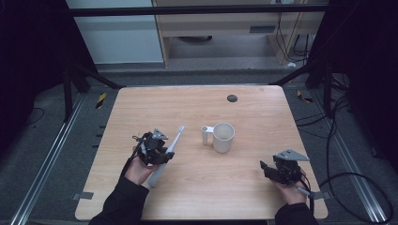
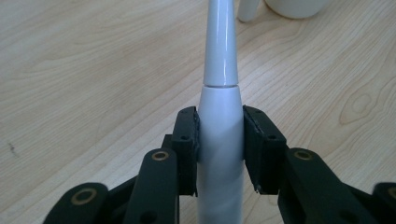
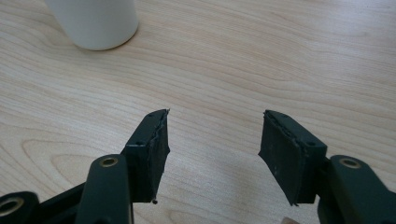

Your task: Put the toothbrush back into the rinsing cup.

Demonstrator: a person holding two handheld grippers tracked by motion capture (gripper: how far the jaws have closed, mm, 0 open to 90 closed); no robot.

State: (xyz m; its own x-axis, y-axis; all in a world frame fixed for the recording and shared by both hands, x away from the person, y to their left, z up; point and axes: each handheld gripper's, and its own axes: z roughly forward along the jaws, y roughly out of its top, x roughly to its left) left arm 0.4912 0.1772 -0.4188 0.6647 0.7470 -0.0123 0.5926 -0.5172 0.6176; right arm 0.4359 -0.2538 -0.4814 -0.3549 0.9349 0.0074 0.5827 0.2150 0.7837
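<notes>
Left tool (image 1: 162, 150): black body, grey three-cornered plate on top, thin black cable trailing at its near side. Its two black jaws carry flat rectangular pads with worn, ragged edges; brass-coloured rivets sit at the linkage joints, and small screws show on the pad blocks. Right tool (image 1: 265, 167): same black build, grey three-cornered plate on top, cable leading off to the side; pads frayed along the edges, brass-coloured rivets at the joints. Person's sleeves: dark, long, reaching the wrists on both arms.
</notes>
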